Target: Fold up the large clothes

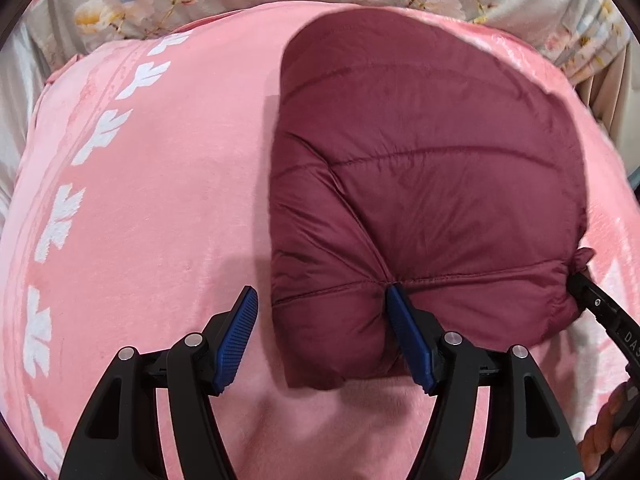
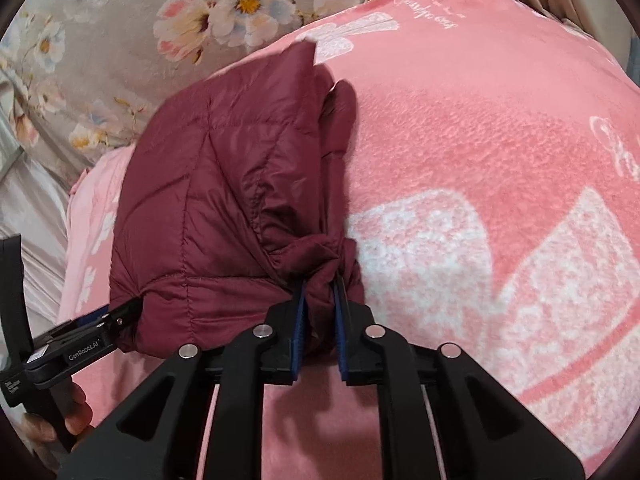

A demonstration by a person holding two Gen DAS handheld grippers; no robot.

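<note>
Right wrist: hand-held gripper [image 2: 320, 280] pinching jacket [image 2: 208, 208]

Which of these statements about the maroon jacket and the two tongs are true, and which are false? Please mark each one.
1. The right tongs are shut on a bunched corner of the maroon puffer jacket. True.
2. The left tongs are shut on the jacket. False: they are open, with one finger touching the jacket's near edge and the other over the blanket.
3. The jacket lies on a pink blanket. True.
4. The jacket is spread out flat with both sleeves extended. False: it is folded into a compact bundle.
5. A floral fabric shows beyond the blanket. True.
</note>
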